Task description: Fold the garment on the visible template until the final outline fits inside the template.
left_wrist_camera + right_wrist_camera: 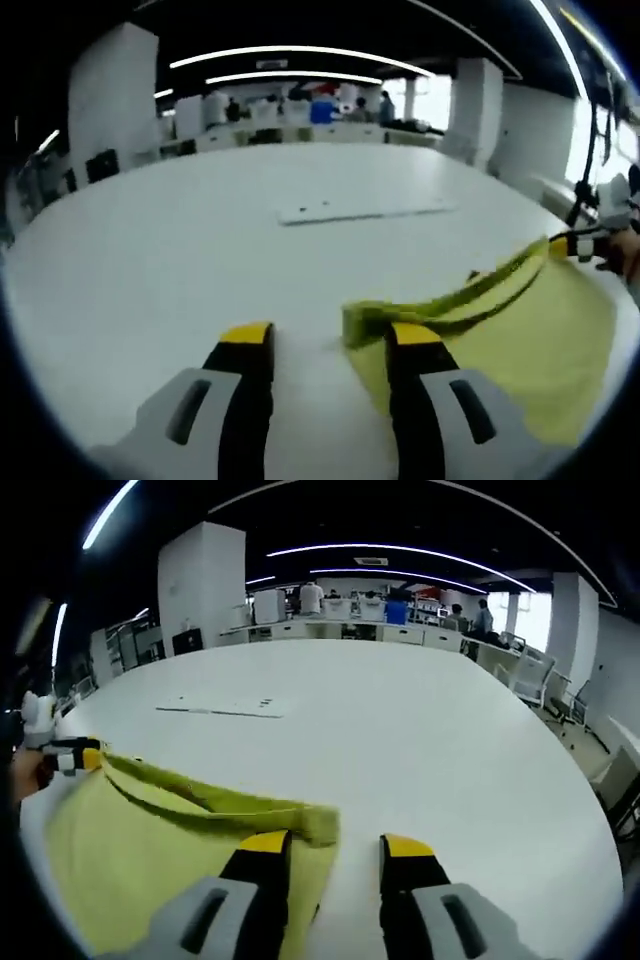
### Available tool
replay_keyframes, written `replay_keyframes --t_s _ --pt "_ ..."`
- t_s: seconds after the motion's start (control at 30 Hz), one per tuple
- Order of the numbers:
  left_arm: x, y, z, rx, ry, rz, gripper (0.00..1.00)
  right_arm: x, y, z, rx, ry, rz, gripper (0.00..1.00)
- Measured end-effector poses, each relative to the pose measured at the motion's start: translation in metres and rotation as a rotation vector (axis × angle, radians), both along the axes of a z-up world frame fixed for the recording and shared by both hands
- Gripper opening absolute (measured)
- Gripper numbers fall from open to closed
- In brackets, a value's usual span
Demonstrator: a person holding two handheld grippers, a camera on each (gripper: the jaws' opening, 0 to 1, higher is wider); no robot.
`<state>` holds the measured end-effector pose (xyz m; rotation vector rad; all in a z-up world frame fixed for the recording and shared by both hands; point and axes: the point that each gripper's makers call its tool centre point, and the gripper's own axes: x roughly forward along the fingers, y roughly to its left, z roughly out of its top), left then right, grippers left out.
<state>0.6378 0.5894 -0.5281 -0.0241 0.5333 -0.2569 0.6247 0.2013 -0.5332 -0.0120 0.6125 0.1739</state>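
Yellow garment (520,330) spread over the white surface (200,250), lower right of the left gripper view, lower left of the right gripper view. Left gripper (330,345) jaws apart, one edge beside the cloth fold. Right gripper (335,852) jaws apart too, near the folded corner. Flat white template (365,209) upper centre, well apart.

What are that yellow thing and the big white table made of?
The yellow garment looks like soft, matte knit fabric: it sags and folds into limp layers. The table seems a hard, smooth laminate or painted board, with a faint sheen; the exact material can't be told.
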Motion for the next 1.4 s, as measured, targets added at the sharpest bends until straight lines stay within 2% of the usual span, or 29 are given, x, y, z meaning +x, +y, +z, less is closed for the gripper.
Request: replay_keyframes --t_s 0.23,0.43,0.53,0.63,0.8,0.97,1.07,1.17,1.4 --pt "-0.009 0.005 0.014 -0.001 -0.017 0.008 0.5 -0.01 0.011 0.006 0.073 0.022 -0.02 0.41" --pt "-0.02 0.004 0.028 -0.056 -0.015 -0.001 0.55 -0.025 0.022 0.017 0.075 0.04 0.025 0.51" --pt "-0.026 0.005 0.035 -0.045 -0.022 -0.012 0.57 -0.032 0.025 0.023 0.08 0.046 0.044 0.55" --pt "-0.035 0.004 0.043 -0.049 -0.027 -0.037 0.59 -0.042 0.029 0.032 0.083 0.047 0.078 0.58" --pt "-0.054 0.001 0.054 -0.001 -0.047 -0.116 0.65 -0.06 0.038 0.046 0.127 0.046 0.145 0.64" --pt "-0.07 -0.001 0.063 -0.035 -0.06 -0.163 0.67 -0.078 0.041 0.049 0.124 0.059 0.206 0.68" --pt "-0.08 -0.004 0.065 -0.024 -0.061 -0.203 0.67 -0.09 0.044 0.05 0.133 0.067 0.232 0.68" --pt "-0.097 -0.008 0.059 0.017 -0.04 -0.271 0.63 -0.1 0.047 0.049 0.137 0.076 0.261 0.68" --pt "-0.132 -0.014 0.049 0.027 -0.006 -0.338 0.61 -0.131 0.046 0.047 0.137 0.102 0.318 0.7"
